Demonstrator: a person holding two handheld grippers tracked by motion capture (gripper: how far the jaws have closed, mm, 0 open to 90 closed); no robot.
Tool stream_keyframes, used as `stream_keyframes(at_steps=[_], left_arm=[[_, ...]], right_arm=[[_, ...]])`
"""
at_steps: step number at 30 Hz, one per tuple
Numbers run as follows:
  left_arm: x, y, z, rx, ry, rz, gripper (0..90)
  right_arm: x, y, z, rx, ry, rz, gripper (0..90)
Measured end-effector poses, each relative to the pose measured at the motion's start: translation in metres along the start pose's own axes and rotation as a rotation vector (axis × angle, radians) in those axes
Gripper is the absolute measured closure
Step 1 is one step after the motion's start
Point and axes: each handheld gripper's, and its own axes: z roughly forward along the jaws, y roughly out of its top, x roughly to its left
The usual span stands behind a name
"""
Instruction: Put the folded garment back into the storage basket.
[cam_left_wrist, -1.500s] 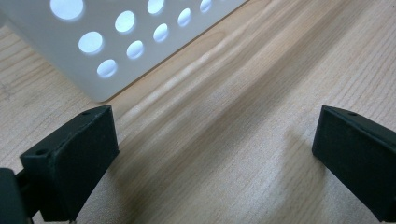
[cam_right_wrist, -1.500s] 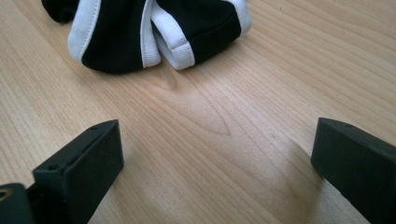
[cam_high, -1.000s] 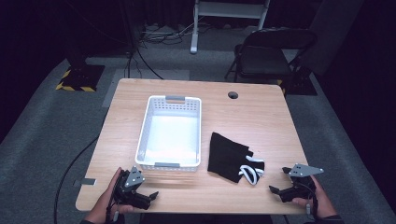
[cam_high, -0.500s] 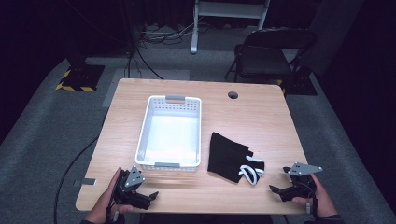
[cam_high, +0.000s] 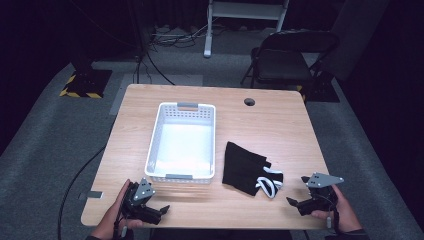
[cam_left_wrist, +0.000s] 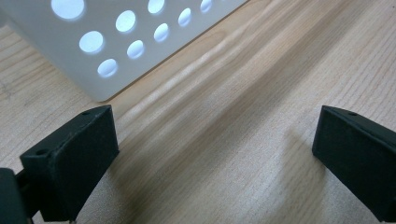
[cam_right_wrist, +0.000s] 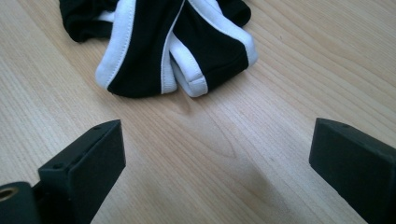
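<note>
A black garment with white trim (cam_high: 250, 171) lies crumpled on the wooden table (cam_high: 260, 125), right of a white perforated basket (cam_high: 181, 141). In the right gripper view the garment (cam_right_wrist: 159, 42) sits just beyond the wide-apart jaws. My right gripper (cam_high: 295, 200) rests open at the table's front right, a short way from the garment's white-trimmed end. My left gripper (cam_high: 162, 210) rests open at the front left, below the basket's near wall (cam_left_wrist: 93, 42). Nothing is between the jaws of my left gripper (cam_left_wrist: 212, 154) or my right gripper (cam_right_wrist: 215, 163).
A round cable hole (cam_high: 249, 102) is in the table's far edge. A black folding chair (cam_high: 285, 60) stands behind the table on the right. A cable (cam_high: 80, 170) trails off the left side onto grey carpet.
</note>
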Motion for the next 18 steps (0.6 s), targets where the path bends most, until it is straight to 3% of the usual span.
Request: stream_keyframes(at_steps=[18], left_arm=[[0.000,0.000,0.000,0.000,0.000,0.000,0.2]], right_arm=[[0.003,0.011,0.000,-0.002,-0.012,-0.017,4.3]])
